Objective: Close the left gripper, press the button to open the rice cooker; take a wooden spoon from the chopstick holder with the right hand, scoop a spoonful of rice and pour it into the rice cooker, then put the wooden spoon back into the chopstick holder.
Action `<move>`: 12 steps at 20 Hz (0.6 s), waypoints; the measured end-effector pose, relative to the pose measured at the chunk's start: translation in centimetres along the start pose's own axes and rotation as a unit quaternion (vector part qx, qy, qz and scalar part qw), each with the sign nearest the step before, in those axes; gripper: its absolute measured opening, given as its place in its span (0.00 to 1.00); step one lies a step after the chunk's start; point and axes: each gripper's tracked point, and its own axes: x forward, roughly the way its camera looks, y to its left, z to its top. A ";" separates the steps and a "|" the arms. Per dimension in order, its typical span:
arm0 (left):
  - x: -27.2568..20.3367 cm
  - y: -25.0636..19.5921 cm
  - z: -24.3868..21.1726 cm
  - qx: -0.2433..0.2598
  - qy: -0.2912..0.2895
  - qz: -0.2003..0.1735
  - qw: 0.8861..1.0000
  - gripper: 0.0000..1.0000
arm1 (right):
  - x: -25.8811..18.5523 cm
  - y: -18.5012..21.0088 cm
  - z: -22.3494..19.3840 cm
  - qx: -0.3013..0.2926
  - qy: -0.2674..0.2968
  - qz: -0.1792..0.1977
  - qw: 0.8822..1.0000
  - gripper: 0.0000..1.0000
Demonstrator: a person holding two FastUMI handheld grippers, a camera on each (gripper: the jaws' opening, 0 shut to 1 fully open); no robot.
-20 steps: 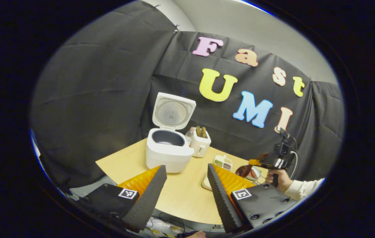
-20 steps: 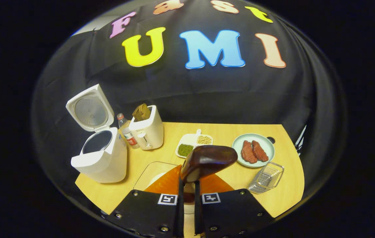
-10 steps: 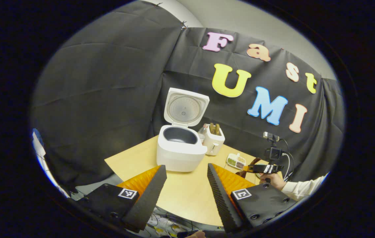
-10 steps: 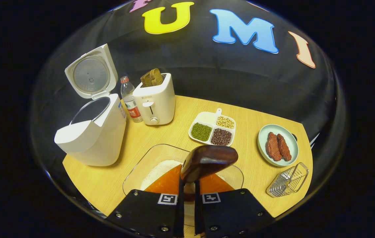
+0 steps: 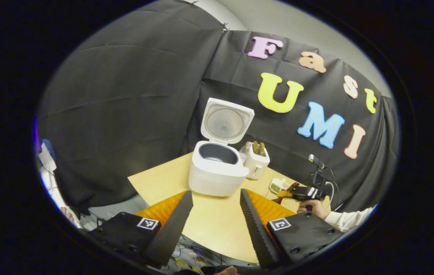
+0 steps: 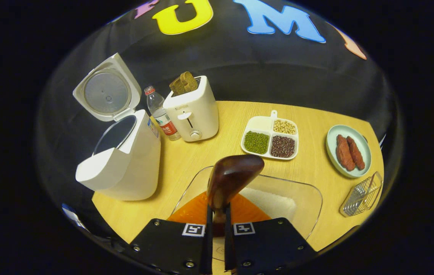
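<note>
Two jaws pinch glossy wooden spoon over granular rice.

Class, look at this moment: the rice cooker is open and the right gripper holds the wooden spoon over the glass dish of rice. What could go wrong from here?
1. The right gripper pinches the wooden spoon near its bowl, so it may twist while scooping.
2. The glass dish could slide when pushed.
3. Rice may spill on the way to the rice cooker, which stands off to the side.
</note>
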 end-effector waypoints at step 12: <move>-0.8 -2.0 0.0 0.025 -0.002 -0.015 1.000 0.89 | -6.4 -1.9 3.7 0.084 -0.066 0.038 0.994 0.13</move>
